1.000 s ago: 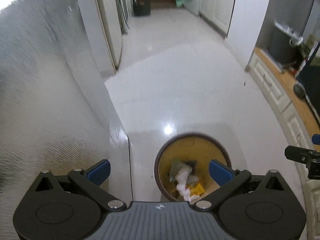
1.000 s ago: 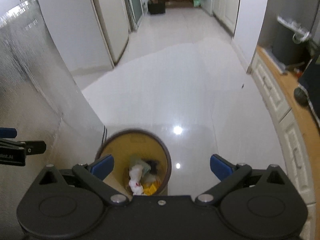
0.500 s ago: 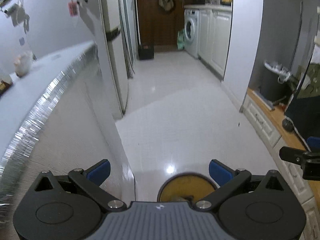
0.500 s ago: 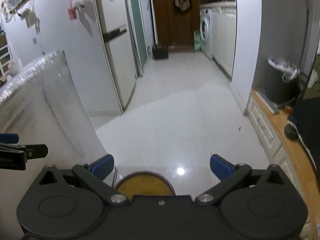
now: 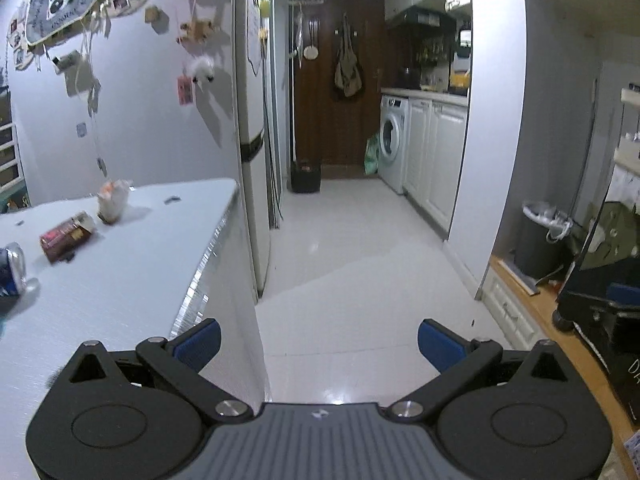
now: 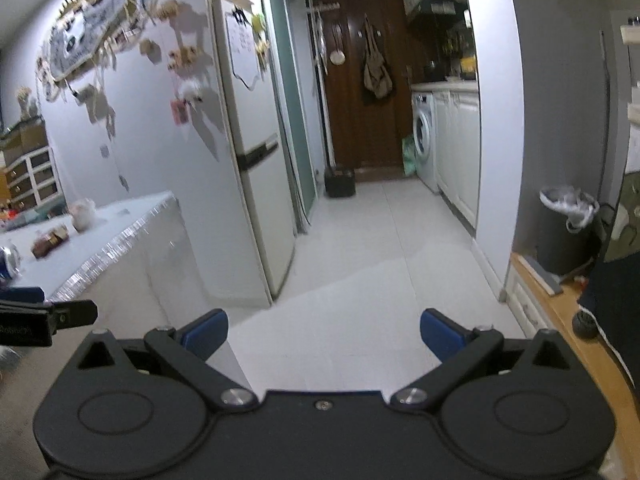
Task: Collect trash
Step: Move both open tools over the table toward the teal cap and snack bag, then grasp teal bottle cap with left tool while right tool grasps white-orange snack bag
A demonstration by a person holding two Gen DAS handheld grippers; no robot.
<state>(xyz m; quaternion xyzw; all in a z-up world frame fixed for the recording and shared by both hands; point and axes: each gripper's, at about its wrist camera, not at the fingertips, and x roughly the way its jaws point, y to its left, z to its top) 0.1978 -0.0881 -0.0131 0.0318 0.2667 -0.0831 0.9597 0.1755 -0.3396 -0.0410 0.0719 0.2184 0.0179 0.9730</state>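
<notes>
Lying on the table (image 5: 120, 280): a brown packet (image 5: 66, 236), crumpled wrapper (image 5: 113, 200), can (image 5: 12, 268); both hand-held grippers (image 5: 318, 342) (image 6: 322, 334) wide, empty.

both wrist views face down the hallway, level, side by side, sharing the table (image 5: 120, 264) edge

Floor (image 5: 360, 264) ahead of the jaws: glossy white tile, glare patches. Table (image 5: 120, 264) left of the jaws: matt pale top, edge with a glittery foil-like sheen. On it: can (image 5: 12, 268), shiny metal; packet (image 5: 66, 236), glossy wrapper; crumpled paper wad (image 5: 112, 200). Left gripper (image 5: 318, 344): matt black plastic arms, blue pads that look rubbery, ribbed grey body, bright metal pivot pins. Door (image 5: 332, 80) far ahead: dark polished wood. Shelf (image 6: 560, 320) right of the jaws: smooth light wood.
</notes>
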